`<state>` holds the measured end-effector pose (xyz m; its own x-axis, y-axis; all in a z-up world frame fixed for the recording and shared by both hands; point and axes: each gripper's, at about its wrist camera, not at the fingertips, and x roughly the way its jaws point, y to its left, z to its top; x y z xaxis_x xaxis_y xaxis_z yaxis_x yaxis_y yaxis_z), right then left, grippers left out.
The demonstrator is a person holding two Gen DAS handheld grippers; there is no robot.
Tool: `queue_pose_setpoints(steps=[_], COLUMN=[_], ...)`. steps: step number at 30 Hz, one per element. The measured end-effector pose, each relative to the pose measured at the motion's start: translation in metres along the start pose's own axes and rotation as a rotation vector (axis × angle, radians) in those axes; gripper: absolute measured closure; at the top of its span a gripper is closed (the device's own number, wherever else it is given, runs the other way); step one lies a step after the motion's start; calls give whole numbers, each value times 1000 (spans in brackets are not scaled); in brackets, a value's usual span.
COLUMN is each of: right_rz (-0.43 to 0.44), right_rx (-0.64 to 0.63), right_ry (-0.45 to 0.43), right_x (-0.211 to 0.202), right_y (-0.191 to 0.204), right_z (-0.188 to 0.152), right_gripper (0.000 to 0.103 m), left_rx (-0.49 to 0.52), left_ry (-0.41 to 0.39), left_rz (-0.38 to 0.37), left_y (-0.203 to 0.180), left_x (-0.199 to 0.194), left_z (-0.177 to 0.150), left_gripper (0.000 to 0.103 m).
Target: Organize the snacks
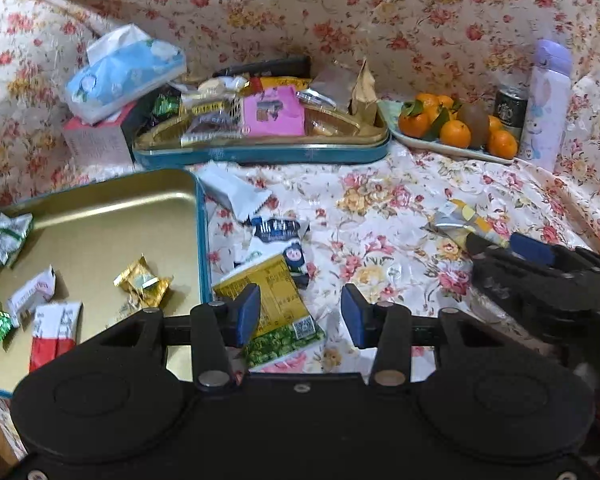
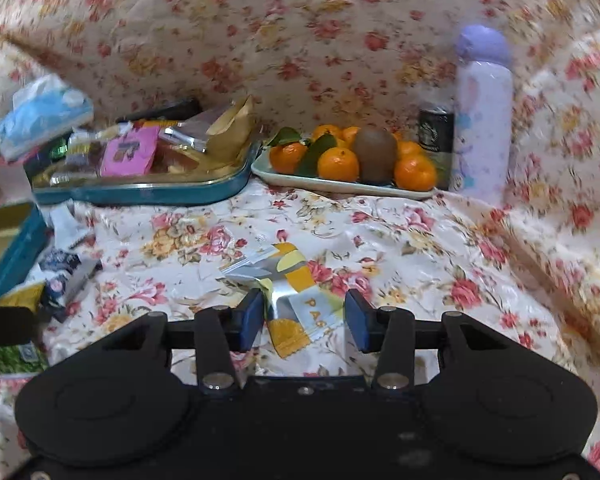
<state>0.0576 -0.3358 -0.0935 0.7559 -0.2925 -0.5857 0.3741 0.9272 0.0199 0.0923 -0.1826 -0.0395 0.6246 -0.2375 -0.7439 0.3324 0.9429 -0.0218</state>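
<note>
Both hand-held grippers gape empty: the left hand-held gripper (image 1: 300, 314) over a green-yellow packet (image 1: 270, 312) beside the gold tin (image 1: 100, 200), the right hand-held gripper (image 2: 306, 314) straddling a silver-yellow wrapper (image 2: 290, 304). Slick foil on wrinkled floral cloth (image 2: 420, 248) could slide or bunch under closing pads.

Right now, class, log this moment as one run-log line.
left gripper: open, over yellow-green packet | right gripper: open, around silver-yellow wrapper | near tin: some snacks in
</note>
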Motion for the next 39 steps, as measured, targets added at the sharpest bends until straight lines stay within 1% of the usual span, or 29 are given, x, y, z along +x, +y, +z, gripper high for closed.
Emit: queue_pose_setpoints(steps=[3, 5, 6, 8, 10, 12, 14, 16, 18, 20, 22, 24, 27, 30, 34, 37, 39], right_rz=[14, 62, 100, 190, 273, 372, 417, 437, 441, 434, 431, 438, 402, 402, 361, 279, 243], right_rx=[4, -5, -12, -35, -50, -70, -92, -135, -187, -232, -246, -261, -309, -308, -331, -383, -388], right_ry=[-41, -54, -49, -20, 21, 98, 138, 172, 195, 213, 233, 265, 300, 319, 339, 368, 354], right_x=[-17, -26, -29, -31, -29, -21, -14, -6, 5, 15, 25, 34, 45, 44, 36, 29, 25], right_y=[-1, 2, 6, 15, 26, 41, 57, 75, 93, 112, 122, 133, 144, 141, 131, 121, 114], right_z=[8, 19, 24, 34, 42, 51, 56, 62, 66, 70, 72, 76, 75, 73, 70, 66, 66], right_gripper=[57, 57, 57, 57, 57, 57, 57, 57, 57, 57, 57, 57, 57, 57, 57, 57, 57], left_rx=[3, 35, 47, 61, 59, 51, 40, 27, 13, 6, 8, 16, 49, 64, 61, 61, 61], left_ry=[7, 1, -4, -5, 11, 24, 32, 42, 55, 51, 48, 42, 26, 19, 20, 26, 22], left_rz=[-29, -31, -30, -35, -48, -54, -53, -60, -66, -70, -72, -67, -51, -38, -37, -44, -46], left_y=[0, -3, -4, -5, -3, 1, 5, 9, 14, 16, 16, 14, 9, 4, 3, 5, 5], left_x=[-4, -7, -8, -10, -11, -12, -12, -12, -11, -12, -12, -11, -12, -14, -16, -17, -17], left_z=[-9, -17, -21, -28, -33, -37, -41, -45, -47, -48, -49, -50, -52, -54, -54, -52, -53], left_gripper=[51, 51, 51, 51, 51, 51, 51, 51, 51, 51, 51, 51, 48, 46, 45, 45, 45])
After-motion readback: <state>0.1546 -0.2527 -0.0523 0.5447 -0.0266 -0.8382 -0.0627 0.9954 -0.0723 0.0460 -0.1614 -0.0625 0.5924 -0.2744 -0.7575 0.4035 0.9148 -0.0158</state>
